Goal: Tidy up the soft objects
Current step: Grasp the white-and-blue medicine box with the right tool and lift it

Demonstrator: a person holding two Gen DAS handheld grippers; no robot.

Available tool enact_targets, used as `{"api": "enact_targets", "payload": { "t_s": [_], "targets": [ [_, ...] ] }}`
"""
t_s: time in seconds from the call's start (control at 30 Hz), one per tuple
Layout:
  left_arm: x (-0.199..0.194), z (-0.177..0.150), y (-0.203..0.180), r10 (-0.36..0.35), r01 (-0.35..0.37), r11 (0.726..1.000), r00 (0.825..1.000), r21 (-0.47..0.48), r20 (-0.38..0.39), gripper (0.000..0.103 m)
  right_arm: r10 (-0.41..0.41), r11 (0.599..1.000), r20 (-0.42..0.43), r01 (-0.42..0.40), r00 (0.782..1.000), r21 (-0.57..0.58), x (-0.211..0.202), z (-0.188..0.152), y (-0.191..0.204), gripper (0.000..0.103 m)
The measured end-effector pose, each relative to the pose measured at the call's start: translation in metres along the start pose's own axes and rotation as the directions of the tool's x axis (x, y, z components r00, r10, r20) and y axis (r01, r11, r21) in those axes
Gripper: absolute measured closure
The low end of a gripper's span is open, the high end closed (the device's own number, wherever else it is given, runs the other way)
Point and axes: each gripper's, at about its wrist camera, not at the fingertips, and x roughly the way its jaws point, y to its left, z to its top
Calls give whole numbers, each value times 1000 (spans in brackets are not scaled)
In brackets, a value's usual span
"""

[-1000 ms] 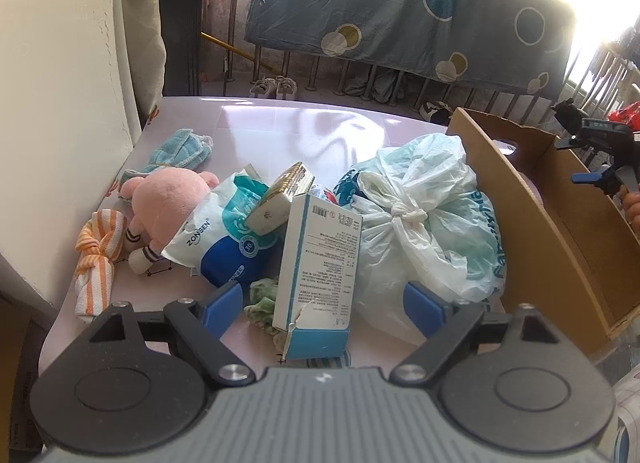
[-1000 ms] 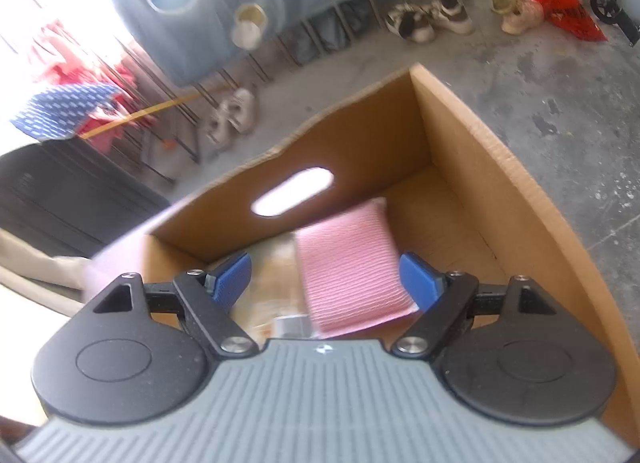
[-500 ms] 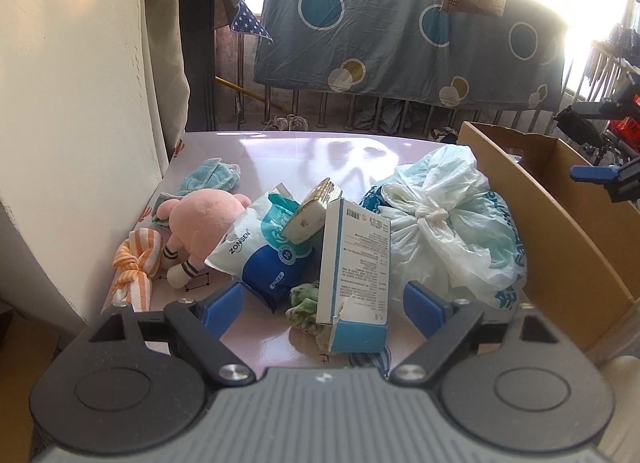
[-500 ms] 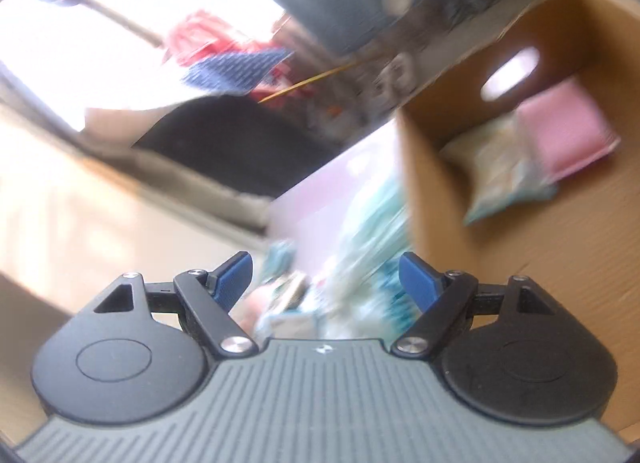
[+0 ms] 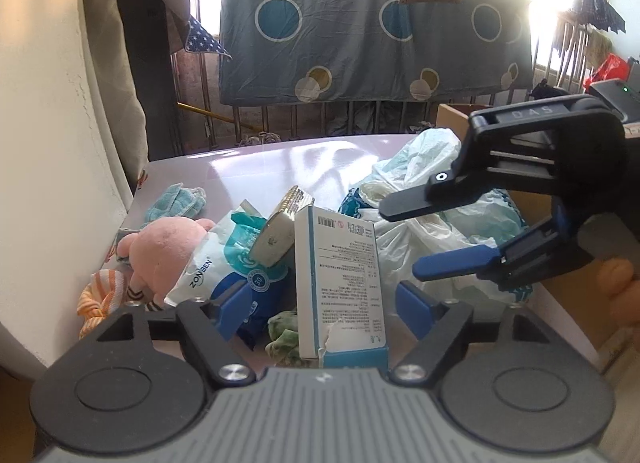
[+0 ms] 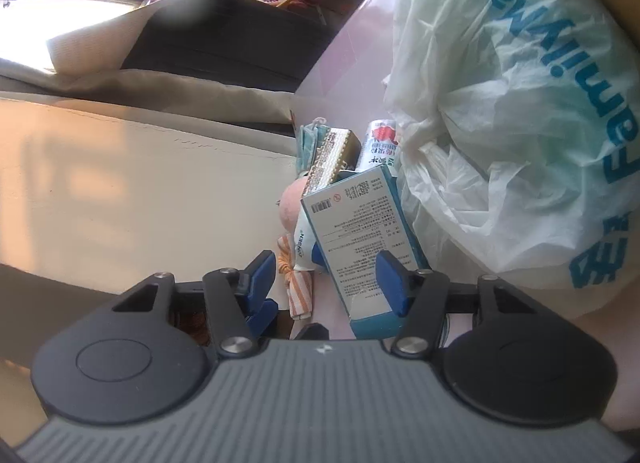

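A pile lies on the pale table: a pink plush toy, an orange striped cloth, a teal cloth, a wipes pack and a green rag. A white and blue carton stands upright between the pads of my left gripper; its jaws are closing and neither pad touches the carton. My right gripper hovers over the knotted plastic bag, just right of the carton. Its jaws are closing with nothing pressed between them. In the right wrist view the carton and the bag fill the space ahead of the right gripper.
A gold packet leans on the wipes pack. A cardboard box stands to the right behind the bag. A cream wall borders the table's left side. A blue spotted sheet hangs on railings beyond the far edge.
The right gripper swung away from the cardboard box holding a pink cloth and now sits over the table pile, inside the left wrist view. Both pairs of jaws stand narrower.
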Motion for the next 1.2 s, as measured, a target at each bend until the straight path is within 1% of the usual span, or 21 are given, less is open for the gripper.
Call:
{"api": "enact_targets", "payload": {
  "t_s": [0.07, 0.17, 0.2, 0.27, 0.33, 0.47, 0.6, 0.77, 0.83, 0.97, 1.1, 1.2],
  "targets": [
    [11, 3, -1, 7, -7, 1000, 1000, 0, -25, 41, -28, 1000, 6, 28, 1000, 6, 8, 1, 0, 49],
    [22, 5, -2, 17, -17, 1000, 1000, -3, -25, 50, -60, 998, 10, 60, 998, 24, 18, 3, -1, 49],
    [25, 5, -2, 18, -18, 1000, 999, 2, -26, 52, -74, 997, 11, 74, 997, 29, 22, 4, -1, 49],
    [30, 4, -1, 32, -32, 999, 999, 18, -35, 59, -91, 995, 10, 91, 996, 39, 28, 5, -3, 48],
    [36, 2, 2, 53, -52, 998, 997, 20, -57, 61, -104, 993, 10, 104, 995, 47, 35, 6, -5, 48],
    [39, -1, 15, 15, -17, 999, 997, -27, -72, 61, -125, 991, 7, 124, 992, 49, 48, 9, -6, 47],
    [42, -2, 25, -17, 11, 998, 996, -68, -85, 60, -135, 990, 4, 135, 991, 40, 52, 10, -7, 46],
    [46, -1, 37, -73, 60, 991, 992, -123, -103, 57, -128, 991, -10, 129, 992, 42, 66, 10, -9, 37],
    [49, -1, 39, -87, 72, 988, 990, -136, -111, 56, -118, 992, -9, 119, 993, 49, 74, 9, -9, 35],
    [51, 2, 36, -91, 77, 989, 990, -123, -104, 56, -90, 993, -9, 91, 996, 74, 78, 6, -16, 34],
    [52, 9, 32, -93, 83, 991, 991, -103, -95, 56, -78, 993, 35, 74, 996, 87, 73, 6, -19, 34],
    [57, 12, 29, -83, 74, 993, 991, -86, -101, 56, -70, 992, 40, 66, 997, 107, 77, 6, -24, 32]
  ]
}}
